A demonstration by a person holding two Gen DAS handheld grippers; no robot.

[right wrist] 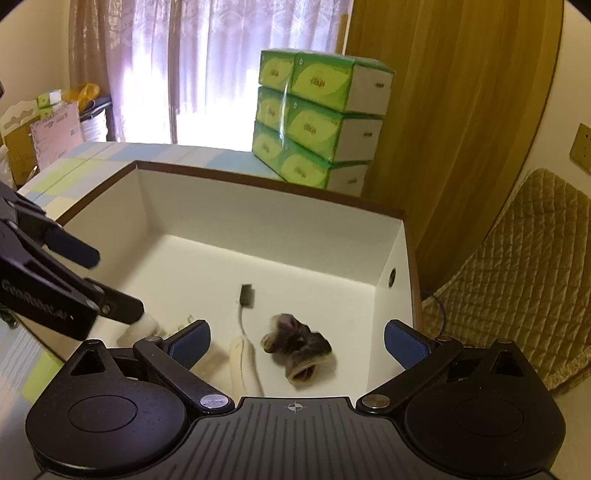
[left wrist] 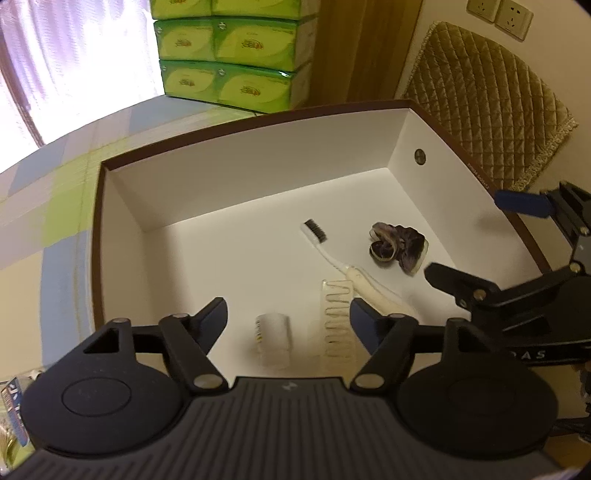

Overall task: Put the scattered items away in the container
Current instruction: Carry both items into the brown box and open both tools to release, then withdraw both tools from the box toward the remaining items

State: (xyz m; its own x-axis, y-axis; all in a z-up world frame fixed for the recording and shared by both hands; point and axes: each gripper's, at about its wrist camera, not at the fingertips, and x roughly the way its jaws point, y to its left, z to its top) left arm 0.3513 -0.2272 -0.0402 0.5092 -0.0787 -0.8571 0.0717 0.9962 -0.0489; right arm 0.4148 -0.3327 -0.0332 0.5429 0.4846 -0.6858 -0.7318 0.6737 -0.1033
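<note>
Lace curtains (right wrist: 192,74) admit bright daylight behind a surface covered by a checked cloth (left wrist: 55,206) in pale green, blue and cream; whether it is a counter or a bed cannot be told. Stacked green tissue packs (right wrist: 314,122) stand at the far edge of the checked cloth, beside a wooden panel (right wrist: 461,110). A quilted tan cushion (left wrist: 487,110) leans against the wall under two sockets (left wrist: 498,14).

An open container (left wrist: 258,170), white inside with a brown rim, occupies most of the cloth. On its floor lie a toothbrush (left wrist: 332,254) with dark bristles pointing to the far wall, a clear comb (left wrist: 338,321) touching the brush handle, a small white bottle (left wrist: 273,336) near the front wall, and a dark hair tie bundle (left wrist: 397,245) near the right wall.

Left gripper (left wrist: 288,321) hovers over the front of the container, fingers (left wrist: 214,321) spread wide and holding nothing; the bottle and comb appear between them below. Right gripper (right wrist: 297,343) is also above the container, fingers (right wrist: 406,347) spread wide and empty, with the hair tie bundle and brush handle below between them.

The far-left half of the container floor is bare.
</note>
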